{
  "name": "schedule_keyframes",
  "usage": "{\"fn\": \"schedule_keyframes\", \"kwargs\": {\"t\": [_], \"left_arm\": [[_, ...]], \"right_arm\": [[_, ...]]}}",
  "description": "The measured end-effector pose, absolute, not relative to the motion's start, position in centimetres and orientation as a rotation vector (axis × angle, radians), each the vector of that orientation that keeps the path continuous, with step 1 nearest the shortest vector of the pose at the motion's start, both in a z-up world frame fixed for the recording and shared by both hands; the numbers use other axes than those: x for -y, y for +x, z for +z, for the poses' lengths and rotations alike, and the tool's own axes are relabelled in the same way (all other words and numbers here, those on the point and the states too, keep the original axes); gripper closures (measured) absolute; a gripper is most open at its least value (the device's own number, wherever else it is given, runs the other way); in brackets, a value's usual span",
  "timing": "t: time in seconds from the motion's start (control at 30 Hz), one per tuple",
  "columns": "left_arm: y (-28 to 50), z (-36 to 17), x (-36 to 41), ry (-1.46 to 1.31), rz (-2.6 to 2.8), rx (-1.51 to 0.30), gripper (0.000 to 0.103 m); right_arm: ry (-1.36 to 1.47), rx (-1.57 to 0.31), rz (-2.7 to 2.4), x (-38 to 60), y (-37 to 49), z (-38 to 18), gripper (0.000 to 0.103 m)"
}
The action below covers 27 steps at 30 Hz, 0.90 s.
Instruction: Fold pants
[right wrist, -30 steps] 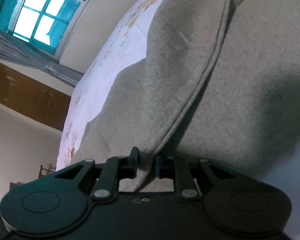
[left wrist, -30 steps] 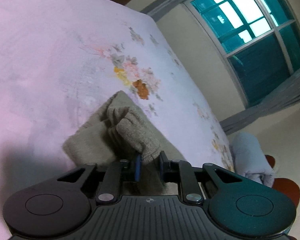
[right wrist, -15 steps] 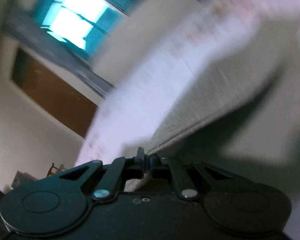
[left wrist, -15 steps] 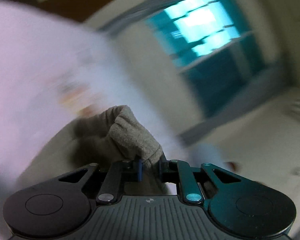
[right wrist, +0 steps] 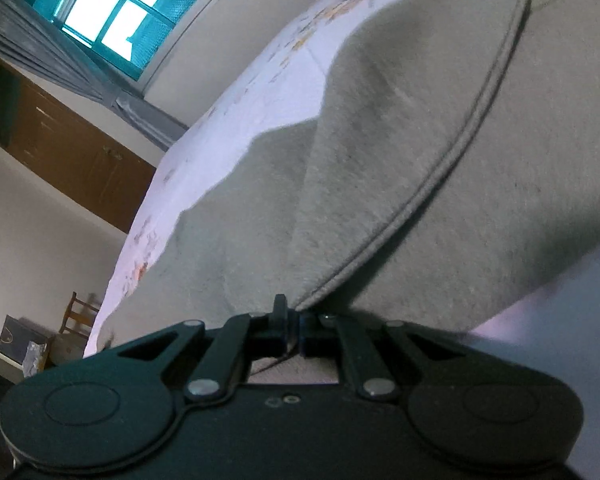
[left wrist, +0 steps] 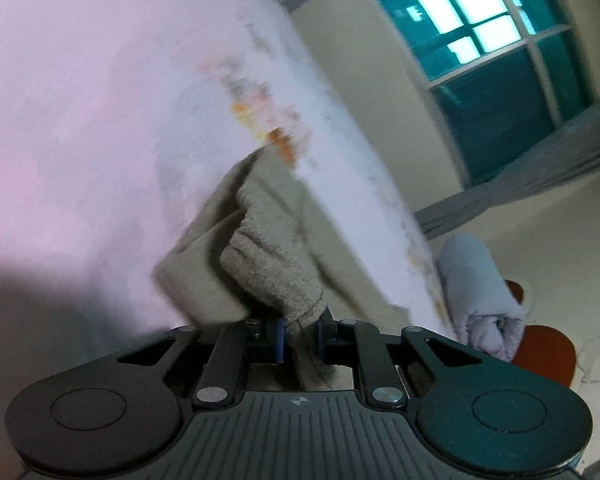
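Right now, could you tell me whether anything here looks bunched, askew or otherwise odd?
Only the pants: near the left gripper the fabric is bunched into a crumpled lump, not flat on the bedsheet. The right gripper pinches a seamed edge. Nothing looks damaged or spilled.

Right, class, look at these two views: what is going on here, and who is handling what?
A person is folding a pair of grey-beige pants on a bed with a pale floral bedspread, using a handheld gripper in each hand. The left gripper is shut on a bunched, ribbed end of the fabric. The right gripper is shut on a seamed edge of the pants, which spread out ahead of it. A rolled blue-grey blanket lies beyond the bed.
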<state>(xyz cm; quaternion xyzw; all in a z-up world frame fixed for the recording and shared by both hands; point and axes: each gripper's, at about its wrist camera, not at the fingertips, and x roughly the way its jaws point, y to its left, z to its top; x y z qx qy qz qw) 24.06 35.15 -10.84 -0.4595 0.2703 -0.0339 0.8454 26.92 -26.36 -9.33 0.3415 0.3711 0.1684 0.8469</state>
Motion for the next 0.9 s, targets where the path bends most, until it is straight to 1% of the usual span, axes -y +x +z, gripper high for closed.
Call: {"fn": "schedule_keyframes", "kwargs": {"t": [0.1, 0.17, 0.23, 0.3, 0.4, 0.47, 0.53, 0.57, 0.67, 0.73, 0.8, 0.83, 0.87, 0.9], "left_arm": [[24.2, -10.3, -35.4, -0.953, -0.084, -0.554, 0.088], [25.1, -11.3, -36.0, -0.941, -0.056, -0.624, 0.088], [25.4, -12.2, -36.2, -0.949, -0.060, -0.664, 0.088], [25.0, -11.3, -36.0, -0.948, -0.079, -0.627, 0.088], [24.1, -10.1, -35.9, -0.954, -0.122, -0.567, 0.088], [24.0, -10.6, -36.0, -0.938, -0.111, -0.597, 0.088], [24.2, -12.0, -36.1, -0.932, -0.091, -0.657, 0.088], [24.2, -12.6, -36.2, -0.945, -0.095, -0.658, 0.088], [24.2, -12.8, -36.1, -0.955, -0.088, -0.642, 0.086], [23.9, -12.3, -35.8, -0.934, -0.076, -0.641, 0.082], [23.5, -11.1, -35.3, -0.883, -0.058, -0.634, 0.070], [23.2, -10.3, -35.0, -0.852, -0.048, -0.632, 0.066], [22.9, -9.5, -34.7, -0.819, -0.040, -0.625, 0.053], [22.6, -8.5, -34.2, -0.768, -0.013, -0.617, 0.018]], "right_arm": [[0.724, -0.718, 0.398, 26.4, 26.0, -7.5, 0.103], [0.724, -0.724, 0.398, 26.4, 25.3, -7.7, 0.103], [0.714, -0.780, 0.371, 26.5, 25.6, -9.2, 0.103], [0.757, -0.796, 0.361, 27.1, 25.6, -10.2, 0.103], [0.742, -0.722, 0.391, 27.1, 24.9, -8.5, 0.103], [0.739, -0.703, 0.405, 27.2, 24.7, -7.9, 0.103], [0.721, -0.761, 0.380, 27.0, 25.3, -9.0, 0.103], [0.716, -0.810, 0.356, 26.7, 25.9, -9.9, 0.103], [0.787, -0.803, 0.344, 27.1, 26.1, -10.8, 0.103], [0.787, -0.805, 0.346, 27.1, 26.0, -10.7, 0.103], [0.815, -0.795, 0.342, 28.1, 25.6, -10.1, 0.094], [0.820, -0.766, 0.324, 29.1, 24.8, -9.6, 0.087], [0.820, -0.744, 0.305, 30.2, 24.0, -8.9, 0.084], [0.827, -0.731, 0.292, 31.2, 23.6, -8.4, 0.084]]}}
